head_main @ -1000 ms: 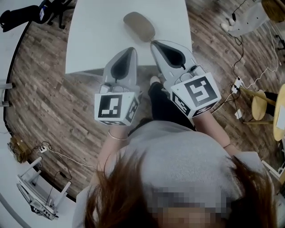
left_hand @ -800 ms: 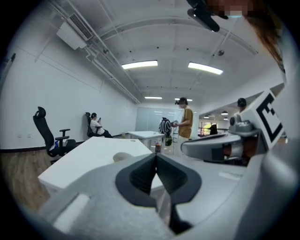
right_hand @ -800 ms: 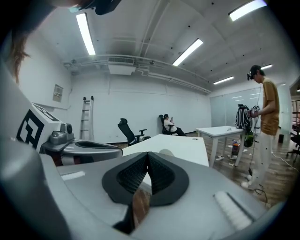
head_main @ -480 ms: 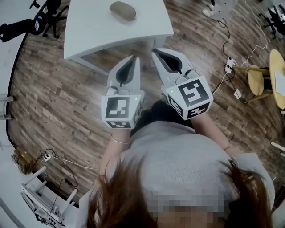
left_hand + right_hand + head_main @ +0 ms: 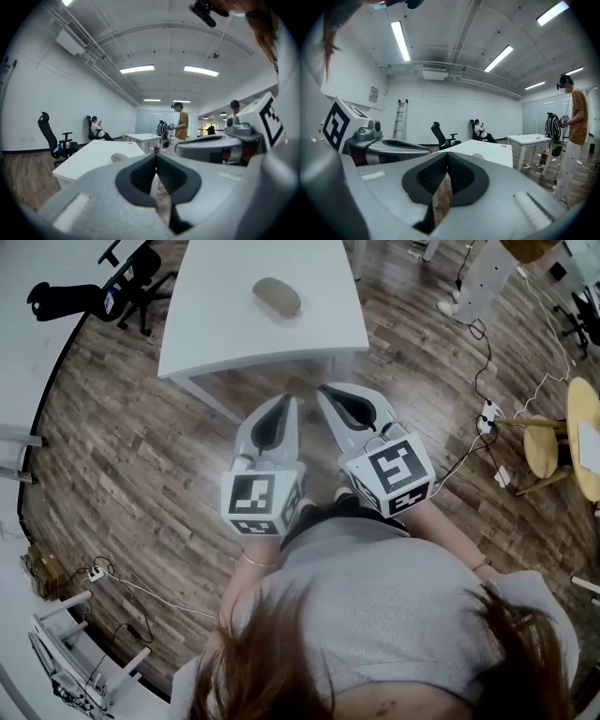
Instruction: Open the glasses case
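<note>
No step was done yet: the case (image 5: 277,296) lay shut on the bench (image 5: 216,343) at twelve o'clock, well apart from the left tool (image 5: 289,401) and right tool (image 5: 323,390), both clenched on nothing.

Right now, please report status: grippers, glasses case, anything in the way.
Left gripper shut, empty; right gripper shut, empty. Glasses case closed on the white table, ahead of both, not touched. Nothing seen between grippers and case.

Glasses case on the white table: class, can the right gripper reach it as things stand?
Probably not yet: the right gripper, shut, hangs over the floor short of the table. Nothing blocks the way to the glasses case.
</note>
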Tool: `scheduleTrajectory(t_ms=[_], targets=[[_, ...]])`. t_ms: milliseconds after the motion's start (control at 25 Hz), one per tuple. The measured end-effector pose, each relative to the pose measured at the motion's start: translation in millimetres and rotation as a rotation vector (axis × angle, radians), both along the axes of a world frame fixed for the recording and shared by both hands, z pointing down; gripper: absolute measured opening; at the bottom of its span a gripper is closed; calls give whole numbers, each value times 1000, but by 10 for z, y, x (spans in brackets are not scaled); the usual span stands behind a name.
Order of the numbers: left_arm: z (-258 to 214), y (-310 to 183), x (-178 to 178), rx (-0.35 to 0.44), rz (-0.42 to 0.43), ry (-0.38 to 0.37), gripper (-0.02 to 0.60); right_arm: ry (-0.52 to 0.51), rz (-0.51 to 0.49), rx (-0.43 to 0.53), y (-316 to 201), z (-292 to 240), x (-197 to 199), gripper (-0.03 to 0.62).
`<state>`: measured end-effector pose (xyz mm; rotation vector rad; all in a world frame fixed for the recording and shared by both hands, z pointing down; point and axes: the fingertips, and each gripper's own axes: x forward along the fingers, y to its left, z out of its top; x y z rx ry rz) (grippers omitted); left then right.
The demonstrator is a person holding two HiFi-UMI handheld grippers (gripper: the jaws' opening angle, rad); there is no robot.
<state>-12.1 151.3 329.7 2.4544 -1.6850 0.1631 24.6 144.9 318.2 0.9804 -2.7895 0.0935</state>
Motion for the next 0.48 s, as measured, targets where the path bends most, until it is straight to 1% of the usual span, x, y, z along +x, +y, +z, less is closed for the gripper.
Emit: scheduleTrajectory(t_ms=[80, 240, 480], targets=[[-48, 6, -54, 14, -10, 11, 2, 1, -12, 8, 50, -18, -42, 5], [-81, 4, -54, 28, -9, 10, 2, -21, -34, -15, 95, -35, -64, 5], [-93, -24, -11, 36, 12, 10, 2, -21, -20, -20, 85, -7, -62, 5]])
